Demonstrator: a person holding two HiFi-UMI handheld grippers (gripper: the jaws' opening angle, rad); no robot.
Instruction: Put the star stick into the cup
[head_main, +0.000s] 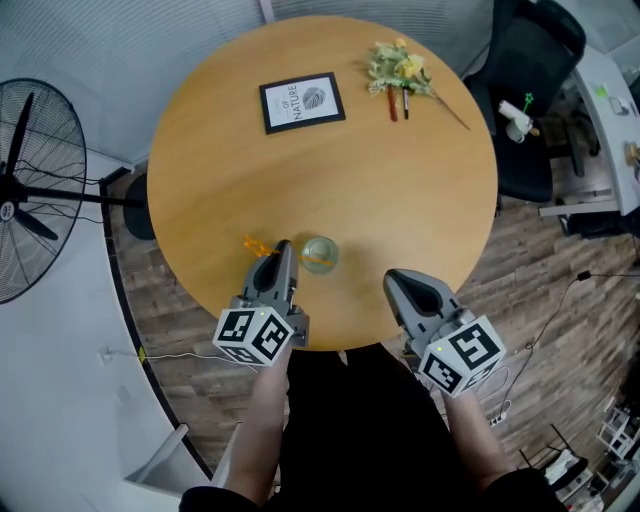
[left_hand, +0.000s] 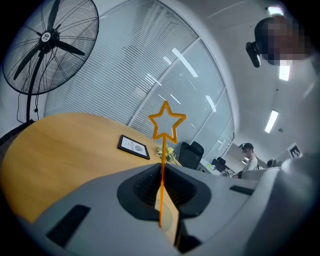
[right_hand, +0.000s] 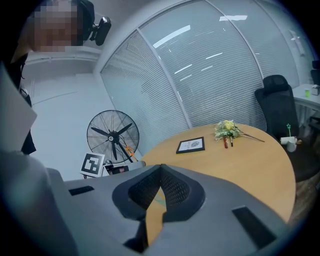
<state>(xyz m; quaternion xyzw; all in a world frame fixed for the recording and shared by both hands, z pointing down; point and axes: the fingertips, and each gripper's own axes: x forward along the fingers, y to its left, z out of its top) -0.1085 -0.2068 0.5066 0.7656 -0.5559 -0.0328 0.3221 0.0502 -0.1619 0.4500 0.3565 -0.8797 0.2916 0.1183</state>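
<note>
While left gripper (head_main: 283, 246) pinches star stick (left_hand: 167, 125) beside cup (head_main: 319, 253), right gripper (head_main: 392, 278) closed, empty, near counter (head_main: 420, 200) edge

Star stick (left_hand: 167, 125): orange. Cup (head_main: 319, 254): clear glass. Table (head_main: 400, 200): tan wood grain. Left gripper (head_main: 281, 248), right gripper (head_main: 393, 278): grey, cubes patterned in black-and-white squares. Frame (head_main: 302, 102), 12 o'clock: black border, white print. Flowers (head_main: 401, 68), 1 o'clock: yellow, green. Fan (head_main: 25, 190), 9 o'clock: black.

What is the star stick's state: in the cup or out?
Out: the left gripper clamps the star stick, beside the cup.
</note>
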